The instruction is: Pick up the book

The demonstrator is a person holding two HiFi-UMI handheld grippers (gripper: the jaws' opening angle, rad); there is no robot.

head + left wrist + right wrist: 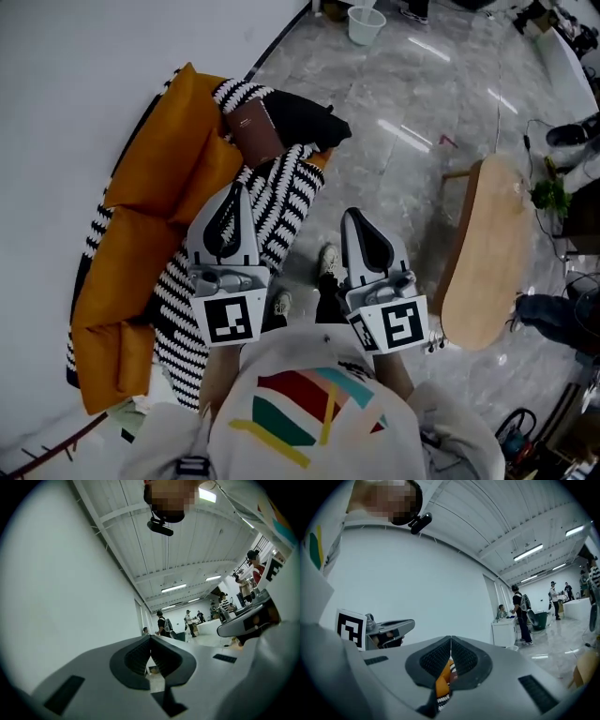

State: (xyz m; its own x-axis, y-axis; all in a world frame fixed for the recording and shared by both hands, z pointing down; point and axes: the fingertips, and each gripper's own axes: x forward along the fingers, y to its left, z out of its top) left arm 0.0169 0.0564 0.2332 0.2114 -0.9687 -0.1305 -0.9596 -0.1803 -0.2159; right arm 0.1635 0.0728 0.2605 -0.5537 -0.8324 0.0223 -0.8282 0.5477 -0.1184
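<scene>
In the head view a brown book (255,129) lies at the far end of an orange sofa (155,216), against a black-and-white striped blanket (281,202) and a black cushion (305,117). My left gripper (242,187) hangs over the blanket, short of the book, its jaws shut and empty. Over the floor beside the sofa is my right gripper (352,214), also shut with nothing held. In the left gripper view the left gripper (150,638) has its tips meeting. The right gripper (450,639) shows its jaws closed, with the orange sofa (442,684) below them.
An oval wooden table (492,253) stands to the right on the grey marble floor. A white bucket (366,23) sits far ahead. A white wall (75,94) runs behind the sofa. Several people (163,624) stand far across the hall.
</scene>
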